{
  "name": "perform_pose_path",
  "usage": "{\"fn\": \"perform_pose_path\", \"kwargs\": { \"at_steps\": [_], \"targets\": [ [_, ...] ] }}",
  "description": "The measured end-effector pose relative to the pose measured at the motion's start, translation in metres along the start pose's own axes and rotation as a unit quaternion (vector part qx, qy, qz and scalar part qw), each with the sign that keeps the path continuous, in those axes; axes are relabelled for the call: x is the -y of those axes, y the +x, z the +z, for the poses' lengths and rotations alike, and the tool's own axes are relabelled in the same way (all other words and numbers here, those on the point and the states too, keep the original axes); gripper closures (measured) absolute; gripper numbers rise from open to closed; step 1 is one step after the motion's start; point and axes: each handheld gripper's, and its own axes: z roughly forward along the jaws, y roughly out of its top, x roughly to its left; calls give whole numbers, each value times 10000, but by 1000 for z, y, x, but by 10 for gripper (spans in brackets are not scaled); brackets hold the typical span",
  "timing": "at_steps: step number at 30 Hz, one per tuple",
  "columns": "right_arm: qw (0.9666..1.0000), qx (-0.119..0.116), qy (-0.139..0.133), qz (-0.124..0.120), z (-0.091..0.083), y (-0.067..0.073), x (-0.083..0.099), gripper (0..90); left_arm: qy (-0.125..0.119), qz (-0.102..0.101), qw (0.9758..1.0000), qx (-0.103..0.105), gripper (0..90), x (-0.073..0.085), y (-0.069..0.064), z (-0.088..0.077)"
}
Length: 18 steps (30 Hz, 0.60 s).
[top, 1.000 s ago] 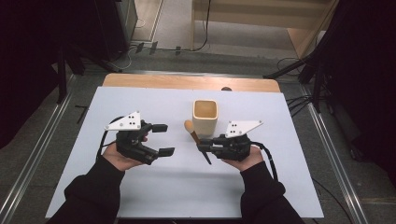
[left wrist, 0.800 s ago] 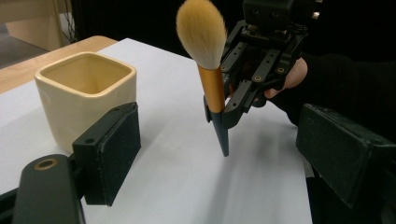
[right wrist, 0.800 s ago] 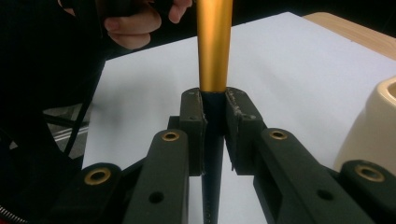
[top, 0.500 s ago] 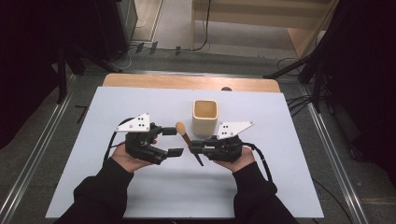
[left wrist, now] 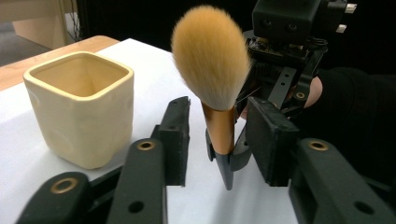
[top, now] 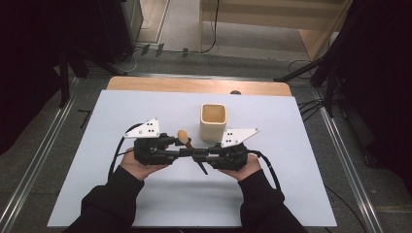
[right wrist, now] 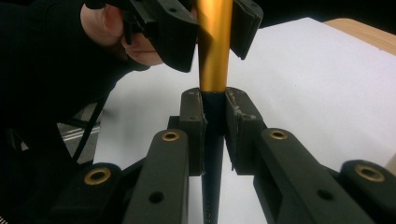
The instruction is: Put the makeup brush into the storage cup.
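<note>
Since the earlier frames the two hands had drawn together in front of the cup, and the left hand-held gripper (top: pixel 176 151) had moved in to the brush, its jaws just closing around the gold ferrule. In the left gripper view the pads flanked the ferrule with a gap showing on each side, so that hand-held gripper was not yet gripping. The right hand-held gripper (right wrist: pixel 214 126) was clenched on the black handle of the makeup brush (left wrist: pixel 212 74), which stood between the two hand-held grippers above the bench (top: pixel 291 145), its orange bristle head uppermost, just in front and to the left of the cup in the high view.

The step in hand looked like a handover of the brush from right to left. To do it well, the left jaws should finish closing squarely on the ferrule, below the bristles, so that the soft head is not crushed. The right grip should hold firm until the left pads press on both sides, and only then let go, or the brush could tip and fall.

The cream square cup (top: pixel 213 121) stood upright on the bench, near the brush and apart from it. What showed of its inside held nothing.
</note>
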Motion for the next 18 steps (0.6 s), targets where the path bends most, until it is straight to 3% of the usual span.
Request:
{"fn": "perform_pose_path", "kwargs": {
  "at_steps": [4,11,18],
  "targets": [
    [10000,6,-6,-48,2,1,0,795,19,1,10000,2,734,0,-1,0],
    [9999,69,-19,-119,2,2,0,793,43,-374,9992,118,771,-2,2,1],
    [9998,91,-10,-165,2,2,0,791,50,-426,9990,131,782,-2,1,1]
  ]
}}
